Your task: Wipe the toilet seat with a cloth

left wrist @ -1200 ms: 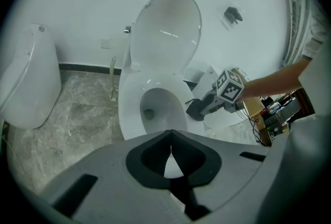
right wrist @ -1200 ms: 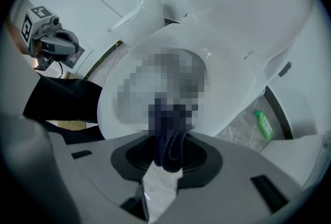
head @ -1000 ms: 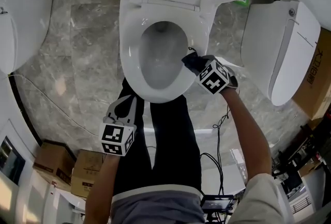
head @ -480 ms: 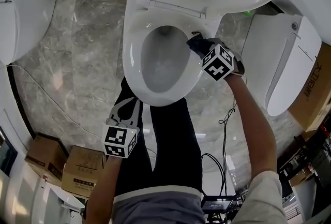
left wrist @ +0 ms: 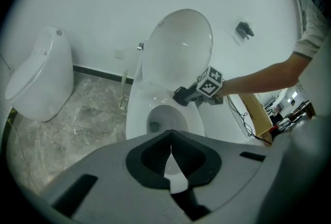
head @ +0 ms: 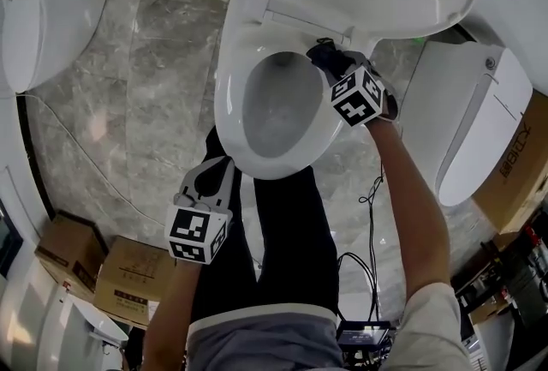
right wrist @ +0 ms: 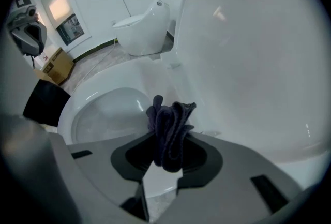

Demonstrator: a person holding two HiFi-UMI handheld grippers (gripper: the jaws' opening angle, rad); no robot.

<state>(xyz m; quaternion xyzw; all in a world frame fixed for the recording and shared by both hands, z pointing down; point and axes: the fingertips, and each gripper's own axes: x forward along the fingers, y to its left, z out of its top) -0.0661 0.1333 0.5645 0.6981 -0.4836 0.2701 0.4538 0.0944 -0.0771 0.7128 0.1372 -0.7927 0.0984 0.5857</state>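
The right gripper (right wrist: 166,158) pinches a crumpled dark cloth (right wrist: 170,124), bunched past its fingertips onto the glossy white oval toilet seat (head: 229,99), seemingly touching its rear. Only the left gripper view shows the left gripper (left wrist: 170,151) closed tight, empty.

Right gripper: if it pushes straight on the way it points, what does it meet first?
The cloth in the right gripper would likely meet the toilet seat at its rear, just before the raised lid; depth is unclear.
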